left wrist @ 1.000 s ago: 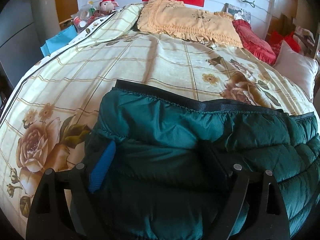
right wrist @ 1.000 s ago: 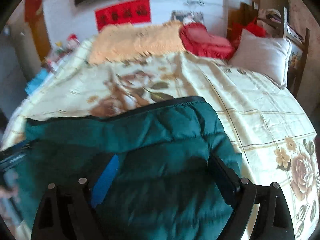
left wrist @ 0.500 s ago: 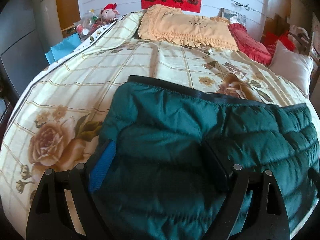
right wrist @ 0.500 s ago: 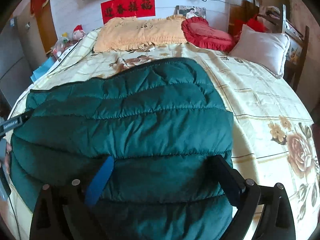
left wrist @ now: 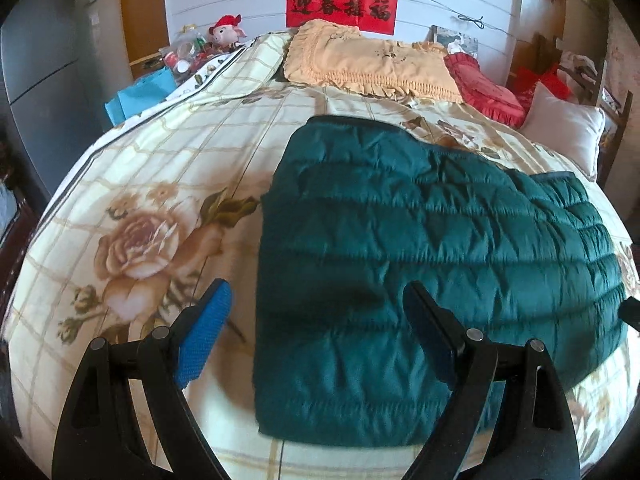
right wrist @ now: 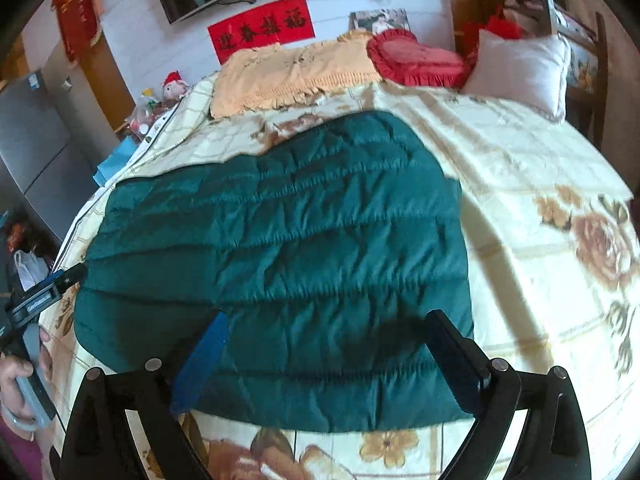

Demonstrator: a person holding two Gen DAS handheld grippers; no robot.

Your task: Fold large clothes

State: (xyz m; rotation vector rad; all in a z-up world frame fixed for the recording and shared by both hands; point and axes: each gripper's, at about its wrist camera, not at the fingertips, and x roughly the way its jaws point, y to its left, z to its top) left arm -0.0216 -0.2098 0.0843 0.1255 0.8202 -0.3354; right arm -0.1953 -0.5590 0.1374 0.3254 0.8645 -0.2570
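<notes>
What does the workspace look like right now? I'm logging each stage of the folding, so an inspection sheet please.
Surface: bed with floral checked bedspread.
Job's things: green quilted jacket lying flat as a folded rectangle.
Clutter: orange frilled pillow, red heart cushion, white pillow at the head.
Grippers: left gripper and right gripper both open, above the jacket, holding nothing.
Cables: thin wire along the wall.
Surroundings: red banner, plush toy, grey cabinet.
</notes>
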